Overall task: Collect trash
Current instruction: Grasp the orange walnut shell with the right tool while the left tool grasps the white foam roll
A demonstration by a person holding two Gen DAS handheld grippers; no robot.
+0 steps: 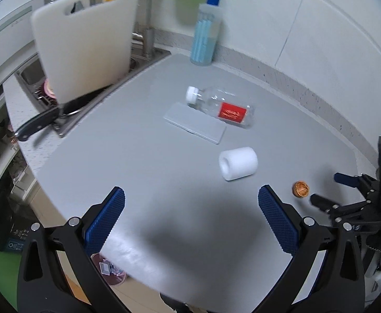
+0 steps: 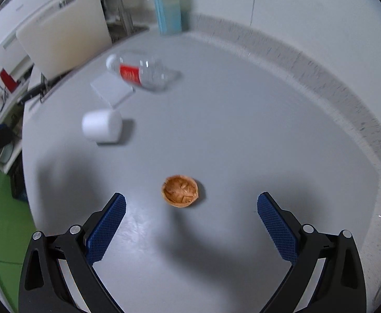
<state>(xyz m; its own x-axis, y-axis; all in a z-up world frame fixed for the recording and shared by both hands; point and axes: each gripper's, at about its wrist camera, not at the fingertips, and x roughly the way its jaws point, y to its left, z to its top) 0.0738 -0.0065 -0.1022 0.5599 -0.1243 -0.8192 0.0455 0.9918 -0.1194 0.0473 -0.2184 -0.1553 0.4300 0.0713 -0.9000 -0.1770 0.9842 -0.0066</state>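
Fingers: left gripper (image 1: 191, 195) spread wide over bare counter, nothing between the blue pads; right gripper (image 2: 191, 203) likewise spread wide, walnut shell half (image 2: 180, 191) lying just ahead of the gap, not touched.

Counter (image 1: 151, 172): grey, speckled stone edge and upstand along the white wall.

Cutting board (image 1: 86, 39): white, handle slot at top, standing tilted in the sink (image 1: 31, 73) at the counter's left end, tap behind it.

Tall container (image 1: 206, 31): translucent, blue lid, blue contents, upright against the wall.

Plastic bottle (image 1: 220, 107): clear, white cap, red label, lying on its side mid-counter, touching or overlapping the far edge of a flat grey slab (image 1: 195, 123).

Knife (image 1: 37, 125): black handle jutting out from the sink corner.

Foam roll (image 1: 238, 163): white, hollow, on its side, near the slab, apart from it.

Walnut shell half: brown, open side up, smallest item, at the counter's right, beside the right gripper as the left camera sees it.
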